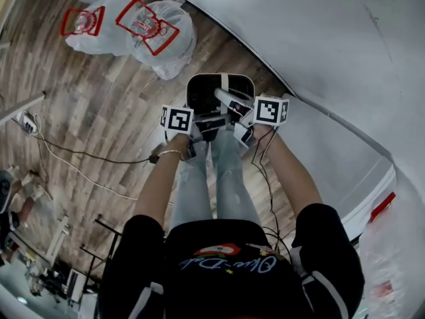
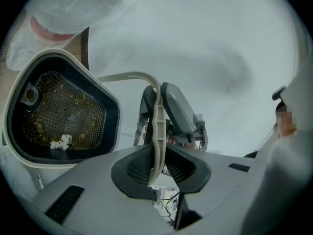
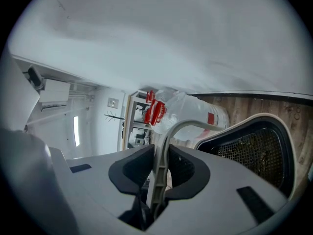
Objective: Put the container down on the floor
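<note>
The container (image 1: 199, 92) is a dark bin with a cream rim, hanging above the wooden floor in front of the person's legs. A mesh insert with crumbs lies inside the container (image 2: 58, 114). Its thin cream handle (image 2: 157, 126) arches over the top. My left gripper (image 1: 202, 130) is shut on that handle, whose strip is pinched between the left gripper's (image 2: 159, 163) dark pads. My right gripper (image 1: 239, 121) is shut on the same handle (image 3: 161, 165) from the opposite side, and the container (image 3: 254, 148) hangs to the right of the right gripper (image 3: 160, 175).
Clear plastic bags with red print (image 1: 143, 28) lie on the wooden floor (image 1: 99, 105) beyond the container. A white wall (image 1: 319, 38) runs close along the right. A cable (image 1: 80, 153) trails over the floor at left. The person's legs (image 1: 216, 178) stand just behind the container.
</note>
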A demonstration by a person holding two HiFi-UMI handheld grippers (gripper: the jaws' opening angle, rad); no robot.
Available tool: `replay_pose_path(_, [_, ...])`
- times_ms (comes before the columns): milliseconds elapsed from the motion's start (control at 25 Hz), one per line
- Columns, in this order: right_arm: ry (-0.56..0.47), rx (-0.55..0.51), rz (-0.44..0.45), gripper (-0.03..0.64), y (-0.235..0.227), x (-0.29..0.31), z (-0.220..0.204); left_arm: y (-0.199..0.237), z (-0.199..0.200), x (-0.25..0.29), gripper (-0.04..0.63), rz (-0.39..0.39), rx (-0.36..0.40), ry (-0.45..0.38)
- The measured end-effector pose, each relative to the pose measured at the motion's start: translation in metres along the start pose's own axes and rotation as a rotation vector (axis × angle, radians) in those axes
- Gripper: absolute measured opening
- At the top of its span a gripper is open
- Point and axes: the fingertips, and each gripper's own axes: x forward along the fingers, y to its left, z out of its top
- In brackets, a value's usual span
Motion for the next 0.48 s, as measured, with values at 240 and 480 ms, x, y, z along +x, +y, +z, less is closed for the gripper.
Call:
replay_pose_path(240, [0.023, -0.033, -0.028, 0.066, -0.048, 0.016, -0.007, 0.047, 0.007, 0.008, 0.066, 0.022, -0.01, 0.031])
replay_pose_path(480, [0.009, -0.043, -0.051, 0.064, -0.093, 0.032, -0.016, 0.092, 0.013, 0.011, 0.066, 0.031, -0.027, 0.013])
